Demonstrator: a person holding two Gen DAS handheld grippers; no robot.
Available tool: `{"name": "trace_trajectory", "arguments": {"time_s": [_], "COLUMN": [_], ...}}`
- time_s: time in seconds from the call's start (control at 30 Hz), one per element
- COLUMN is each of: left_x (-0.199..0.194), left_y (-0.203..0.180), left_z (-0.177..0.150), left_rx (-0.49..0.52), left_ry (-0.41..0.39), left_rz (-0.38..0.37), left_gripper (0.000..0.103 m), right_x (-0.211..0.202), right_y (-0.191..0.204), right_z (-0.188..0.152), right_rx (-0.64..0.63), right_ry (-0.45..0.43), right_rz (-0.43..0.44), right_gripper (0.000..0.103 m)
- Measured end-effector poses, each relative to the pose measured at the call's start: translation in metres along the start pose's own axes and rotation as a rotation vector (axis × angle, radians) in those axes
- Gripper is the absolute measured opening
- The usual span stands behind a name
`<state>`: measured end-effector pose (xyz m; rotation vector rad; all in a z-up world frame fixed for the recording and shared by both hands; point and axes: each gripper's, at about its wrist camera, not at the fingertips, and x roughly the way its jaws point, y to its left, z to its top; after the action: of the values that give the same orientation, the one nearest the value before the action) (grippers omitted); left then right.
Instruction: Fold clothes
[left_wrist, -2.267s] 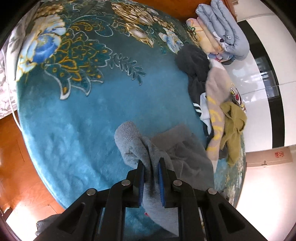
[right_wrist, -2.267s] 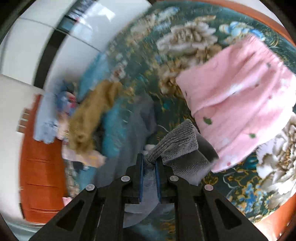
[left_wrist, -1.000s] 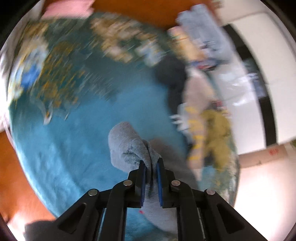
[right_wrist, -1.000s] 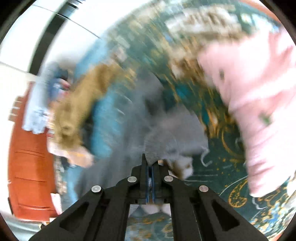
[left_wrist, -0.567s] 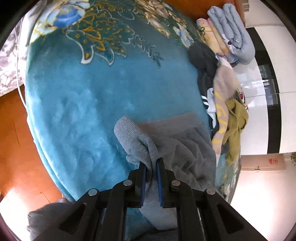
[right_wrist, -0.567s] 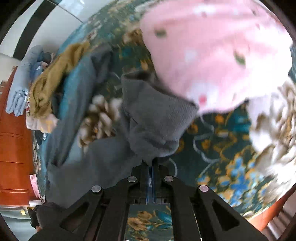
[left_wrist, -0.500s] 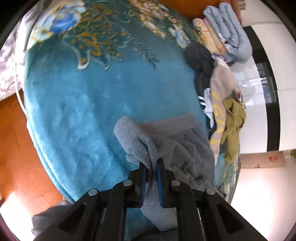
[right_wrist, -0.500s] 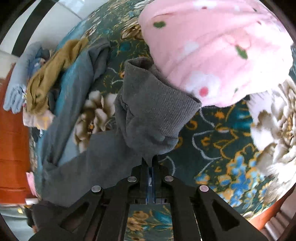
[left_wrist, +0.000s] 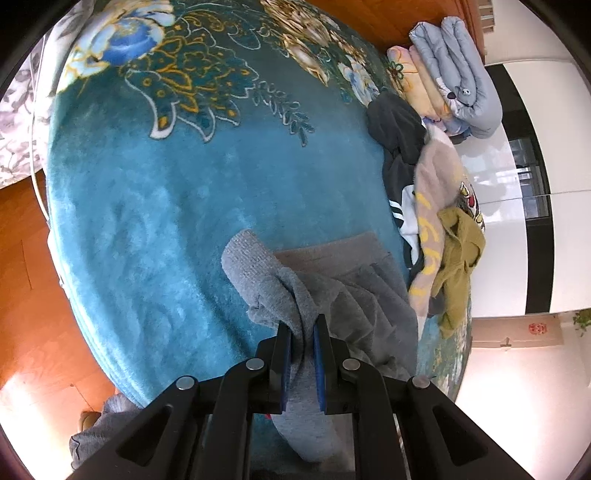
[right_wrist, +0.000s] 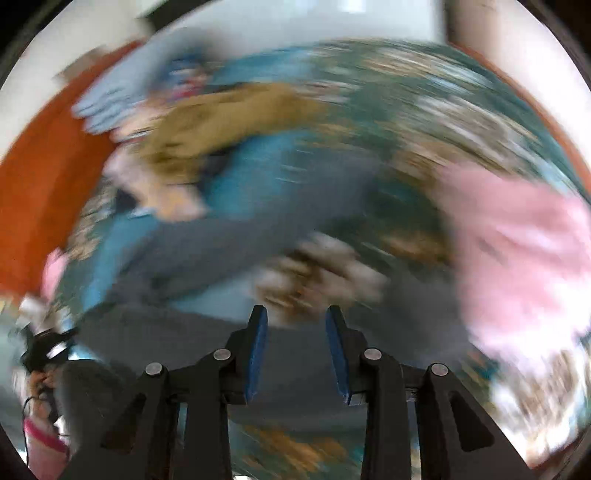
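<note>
Nearest the left wrist camera, the left tongs (left_wrist: 302, 332) are closed tight on a bunched fold of a grey knit garment (left_wrist: 351, 295), its ribbed cuff (left_wrist: 245, 254) sticking up just beyond the blue pads. The rest of the garment spreads to the right across a bed covered by a teal plush blanket (left_wrist: 166, 206) with gold and blue flowers. Farther along the bed's right edge lies a heap of unfolded clothes: an olive shirt (left_wrist: 460, 251), a beige top with yellow print (left_wrist: 432, 192) and a dark garment (left_wrist: 397, 133). Beyond them sits a stack of folded light-blue bedding (left_wrist: 458, 70). The right wrist view is heavily blurred; the right tongs (right_wrist: 296, 325) stand wide apart and hold nothing, above grey fabric (right_wrist: 221, 236), with a pink garment (right_wrist: 517, 236) to the right.
</note>
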<state>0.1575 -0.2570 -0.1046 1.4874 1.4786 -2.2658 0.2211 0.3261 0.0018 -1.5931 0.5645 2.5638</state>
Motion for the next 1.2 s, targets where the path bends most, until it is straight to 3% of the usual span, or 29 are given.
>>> {"name": "trace_trajectory", "arguments": {"time_s": [0.17, 0.37, 0.5, 0.73, 0.87, 0.9, 0.93, 1.0, 1.1, 1.2], "left_x": [0.001, 0.003, 0.007, 0.012, 0.015, 0.016, 0.017, 0.018, 0.017, 0.013], "left_y": [0.0, 0.007, 0.01, 0.021, 0.028, 0.03, 0.032, 0.035, 0.03, 0.018], "left_z": [-0.001, 0.001, 0.001, 0.005, 0.007, 0.007, 0.008, 0.008, 0.008, 0.01], "left_rx": [-0.01, -0.023, -0.021, -0.05, -0.068, -0.073, -0.077, -0.084, -0.056, 0.0], "left_ry": [-0.005, 0.017, 0.037, 0.072, 0.091, 0.096, 0.101, 0.108, 0.099, 0.078], "left_rz": [0.003, 0.0, 0.014, -0.014, -0.028, -0.032, -0.035, -0.041, -0.028, -0.004], "left_gripper": [0.011, 0.011, 0.012, 0.012, 0.012, 0.012, 0.012, 0.012, 0.011, 0.011], "right_x": [0.088, 0.174, 0.233, 0.324, 0.34, 0.342, 0.344, 0.339, 0.328, 0.303], "right_y": [0.134, 0.273, 0.331, 0.381, 0.382, 0.381, 0.381, 0.378, 0.375, 0.38], "right_z": [0.044, 0.094, 0.12, 0.125, 0.118, 0.115, 0.113, 0.108, 0.102, 0.112], "right_rx": [-0.278, -0.569, -0.662, -0.794, -0.833, -0.839, -0.844, -0.855, -0.866, -0.84], "right_ry": [0.143, 0.208, 0.278, 0.464, 0.535, 0.548, 0.56, 0.554, 0.537, 0.466], "right_rz": [0.246, 0.309, 0.265, 0.161, 0.141, 0.139, 0.136, 0.115, 0.088, 0.108], "right_gripper": [0.036, 0.046, 0.049, 0.05, 0.05, 0.047, 0.034, 0.018, 0.012, 0.011]}}
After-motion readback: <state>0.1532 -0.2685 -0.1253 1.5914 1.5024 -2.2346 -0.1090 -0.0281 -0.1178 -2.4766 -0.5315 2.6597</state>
